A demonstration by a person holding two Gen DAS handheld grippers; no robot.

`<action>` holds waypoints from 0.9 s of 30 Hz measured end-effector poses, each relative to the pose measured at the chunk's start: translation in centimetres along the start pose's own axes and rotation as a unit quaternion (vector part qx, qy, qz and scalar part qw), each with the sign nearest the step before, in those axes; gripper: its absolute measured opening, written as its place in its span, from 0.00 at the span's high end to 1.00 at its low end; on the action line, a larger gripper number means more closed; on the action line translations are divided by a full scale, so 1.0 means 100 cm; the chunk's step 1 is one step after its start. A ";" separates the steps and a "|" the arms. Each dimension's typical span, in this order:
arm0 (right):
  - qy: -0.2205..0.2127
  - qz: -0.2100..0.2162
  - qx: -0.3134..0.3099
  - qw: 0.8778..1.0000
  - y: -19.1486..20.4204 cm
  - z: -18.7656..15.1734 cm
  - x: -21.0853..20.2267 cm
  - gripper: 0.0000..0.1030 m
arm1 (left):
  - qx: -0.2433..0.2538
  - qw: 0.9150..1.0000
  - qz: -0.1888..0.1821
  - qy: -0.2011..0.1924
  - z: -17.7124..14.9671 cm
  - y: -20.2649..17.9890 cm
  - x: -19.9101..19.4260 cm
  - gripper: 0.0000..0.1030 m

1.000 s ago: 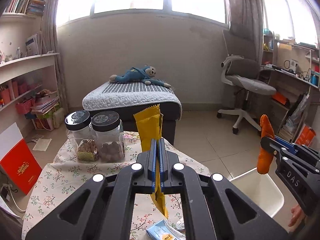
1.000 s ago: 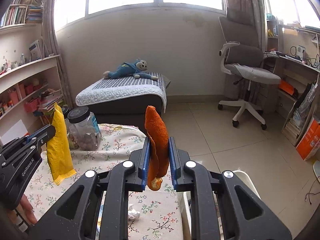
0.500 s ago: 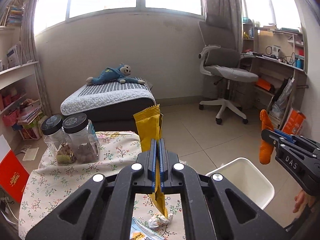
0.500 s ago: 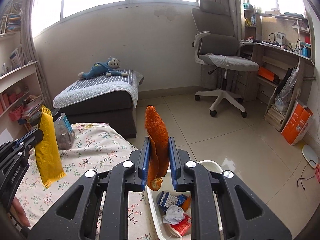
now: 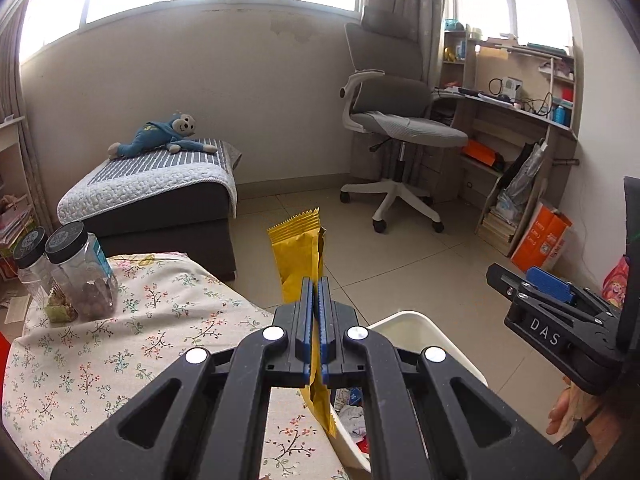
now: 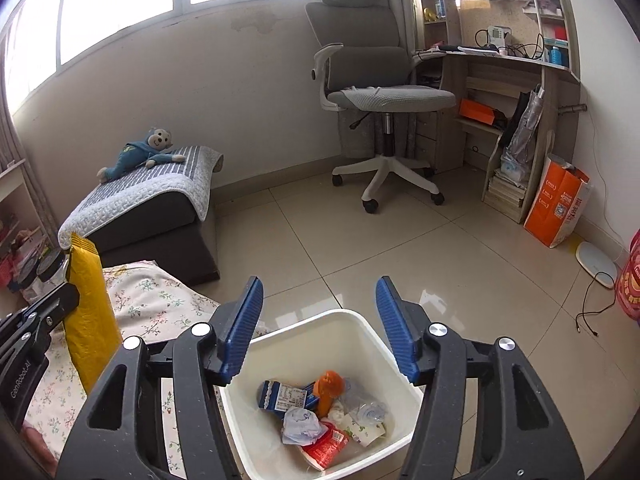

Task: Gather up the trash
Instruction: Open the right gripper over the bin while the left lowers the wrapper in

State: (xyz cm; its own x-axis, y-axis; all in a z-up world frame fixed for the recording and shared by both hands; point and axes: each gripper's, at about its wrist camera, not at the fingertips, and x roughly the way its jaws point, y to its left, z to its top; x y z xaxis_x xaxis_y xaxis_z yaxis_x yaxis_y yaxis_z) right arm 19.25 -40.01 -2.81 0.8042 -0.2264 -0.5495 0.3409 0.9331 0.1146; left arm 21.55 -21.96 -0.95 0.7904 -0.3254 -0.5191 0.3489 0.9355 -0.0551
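We are in a home, in a bedroom that is also a study. We see a low bed (image 6: pixel 136 204) with a stuffed monkey (image 6: pixel 140 154), an office chair (image 6: pixel 376 92), a desk with shelves (image 6: pixel 516 64), and a table (image 5: pixel 120 344) under a flowered cloth.

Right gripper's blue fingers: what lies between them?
Nothing is held; the right gripper has just been opening. In the right wrist view the gap frames the white plastic bin, where the orange wrapper lies among other trash.
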 end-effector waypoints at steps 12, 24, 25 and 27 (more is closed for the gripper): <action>-0.043 -0.103 0.030 0.993 -0.058 -0.005 -0.019 0.12 | 0.000 0.999 -0.049 0.024 0.005 -0.060 0.024 0.98; -0.044 -0.123 0.050 0.990 -0.072 -0.012 -0.032 0.07 | 0.001 0.999 -0.035 0.023 0.009 -0.087 0.029 0.41; -0.045 -0.122 0.046 0.990 -0.068 -0.013 -0.032 0.07 | 0.000 1.000 -0.025 0.019 0.007 -0.084 0.026 0.41; -0.051 -0.115 0.038 0.991 -0.058 -0.014 -0.034 0.07 | -0.002 1.000 -0.005 0.010 0.005 -0.077 0.019 0.41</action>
State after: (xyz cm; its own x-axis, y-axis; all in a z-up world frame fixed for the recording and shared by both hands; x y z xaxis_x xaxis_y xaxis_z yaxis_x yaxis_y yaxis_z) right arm 13.81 -44.29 -2.78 0.7448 -0.4608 -0.4826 0.5528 0.8312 0.0596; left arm 20.63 -29.87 -1.08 0.7766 -0.3325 -0.5351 0.3551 0.9326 -0.0641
